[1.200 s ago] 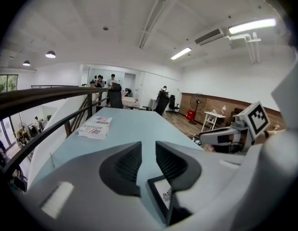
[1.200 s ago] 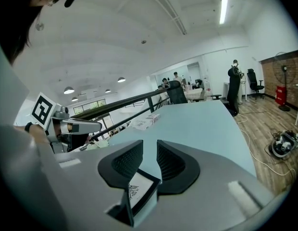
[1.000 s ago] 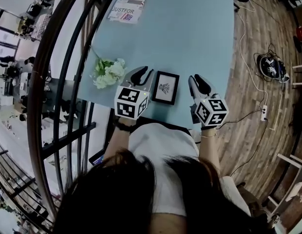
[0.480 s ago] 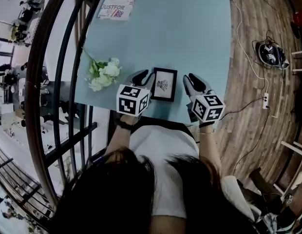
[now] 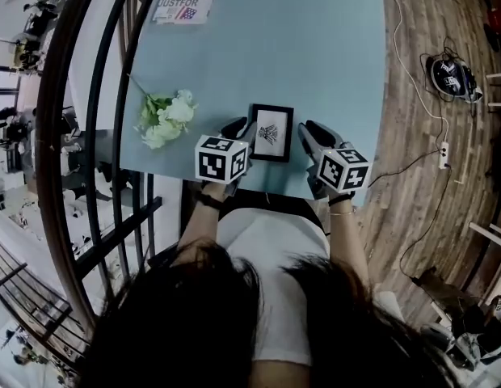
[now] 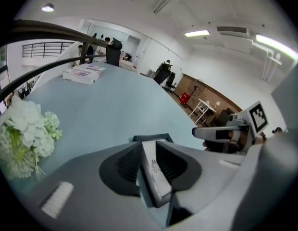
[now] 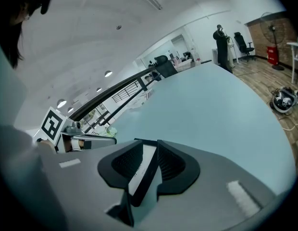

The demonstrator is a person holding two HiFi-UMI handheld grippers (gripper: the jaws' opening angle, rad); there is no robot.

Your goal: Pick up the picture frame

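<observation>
The picture frame (image 5: 271, 132) is black with a white mat and a small drawing. It lies flat near the front edge of the pale blue table (image 5: 315, 47). My left gripper (image 5: 241, 124) sits low at the frame's left edge and my right gripper (image 5: 309, 129) is close to its right edge. Both stand open with a narrow gap and hold nothing. In the left gripper view the frame (image 6: 151, 138) shows just past the jaw tips. The right gripper (image 6: 221, 133) is across from it. In the right gripper view the frame's dark edge (image 7: 145, 142) lies at the tips.
A bunch of white flowers (image 5: 166, 120) lies left of the frame. A book (image 5: 184, 2) rests at the far left corner of the table. A dark curved railing (image 5: 89, 136) runs along the left. Cables and a round device (image 5: 448, 75) lie on the wooden floor to the right.
Both grippers have sunk toward the table and drawn closer to the frame's two sides. The frame has stayed where it lies.
</observation>
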